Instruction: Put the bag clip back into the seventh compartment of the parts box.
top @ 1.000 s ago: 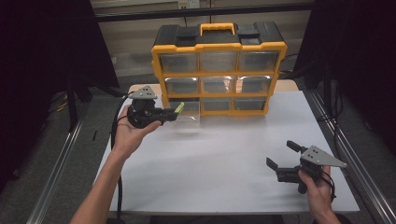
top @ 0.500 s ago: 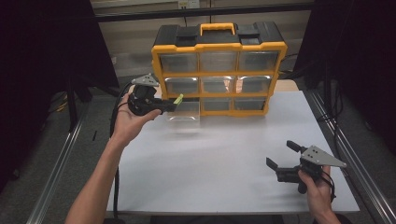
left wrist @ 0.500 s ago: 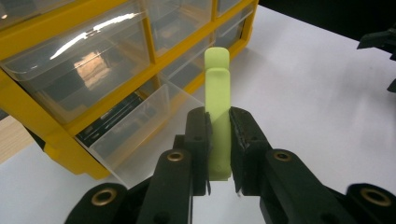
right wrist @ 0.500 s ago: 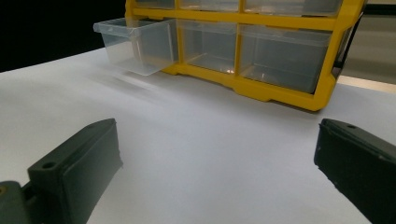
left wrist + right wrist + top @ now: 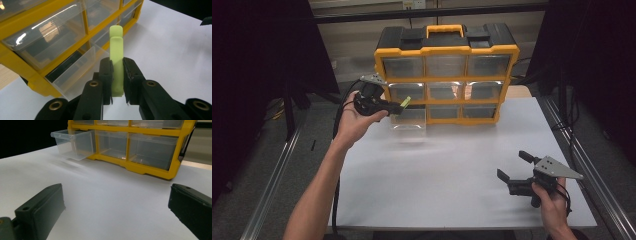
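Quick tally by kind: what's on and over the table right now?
Yellow organizer cabinet: 1
Clear drawers in it: 9, with the bottom-left drawer pulled open
Green clip, held in the left gripper: 1
Grippers, counting the right gripper: 2
Total: 13

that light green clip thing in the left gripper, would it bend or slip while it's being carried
The green clip probably stays stiff: it juts straight out past the left gripper without sagging. It looks like smooth plastic pinched near one end, so it might pivot or slip if bumped.

The green clip's lower end is hidden between the left tool's jaws.
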`<state>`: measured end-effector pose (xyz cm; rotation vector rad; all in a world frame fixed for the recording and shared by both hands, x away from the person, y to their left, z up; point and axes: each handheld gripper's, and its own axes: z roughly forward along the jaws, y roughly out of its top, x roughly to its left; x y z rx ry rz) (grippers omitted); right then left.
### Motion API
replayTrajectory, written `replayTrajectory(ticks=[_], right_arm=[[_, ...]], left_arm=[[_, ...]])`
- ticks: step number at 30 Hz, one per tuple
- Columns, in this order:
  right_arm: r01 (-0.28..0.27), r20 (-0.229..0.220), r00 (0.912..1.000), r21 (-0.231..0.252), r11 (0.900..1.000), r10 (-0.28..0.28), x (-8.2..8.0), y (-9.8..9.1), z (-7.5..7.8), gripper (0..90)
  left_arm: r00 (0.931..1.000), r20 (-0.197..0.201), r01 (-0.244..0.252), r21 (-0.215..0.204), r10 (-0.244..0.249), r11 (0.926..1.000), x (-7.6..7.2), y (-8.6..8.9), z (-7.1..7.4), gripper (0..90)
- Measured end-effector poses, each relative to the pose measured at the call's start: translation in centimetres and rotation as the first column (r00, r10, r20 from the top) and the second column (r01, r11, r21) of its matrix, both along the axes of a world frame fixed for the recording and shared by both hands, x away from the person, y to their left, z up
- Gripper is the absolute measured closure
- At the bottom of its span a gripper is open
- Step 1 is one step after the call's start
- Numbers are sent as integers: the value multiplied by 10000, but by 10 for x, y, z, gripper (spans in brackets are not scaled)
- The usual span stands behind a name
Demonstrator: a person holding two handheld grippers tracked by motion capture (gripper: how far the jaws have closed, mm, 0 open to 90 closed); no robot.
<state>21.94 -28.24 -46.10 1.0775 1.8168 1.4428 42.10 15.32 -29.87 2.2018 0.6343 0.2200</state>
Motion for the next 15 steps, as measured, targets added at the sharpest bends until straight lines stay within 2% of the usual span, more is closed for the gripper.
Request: replayTrajectory(ticks=[4,6,7,10,13,14,15], right_arm=[[1,3,10000,17,10000,-1,0,0,0,0],[23,-2,10000,27,10000,-23,0,0,0,0],[17,11,10000,22,10000,-17,0,0,0,0],[20,-20,10000,9,10000,-20,0,0,0,0],[-1,-36,10000,12,10000,1,0,0,0,0],[-17,-62,10000,6,10000,17,0,0,0,0],[-18,-6,10000,-4,10000,18,0,0,0,0]], left_arm=[[10000,-66,-9,184,10,9998,5,-3,1,786],[9998,-112,-160,378,164,9992,7,-4,1,786],[9998,-163,-65,453,73,9990,9,-4,2,786],[9996,-235,-120,442,130,9990,10,-7,5,786],[9996,-180,-189,763,204,9969,14,-10,8,786],[9996,-241,-121,778,140,9969,16,-11,8,786],[9995,-306,15,974,15,9952,18,-11,8,786]])
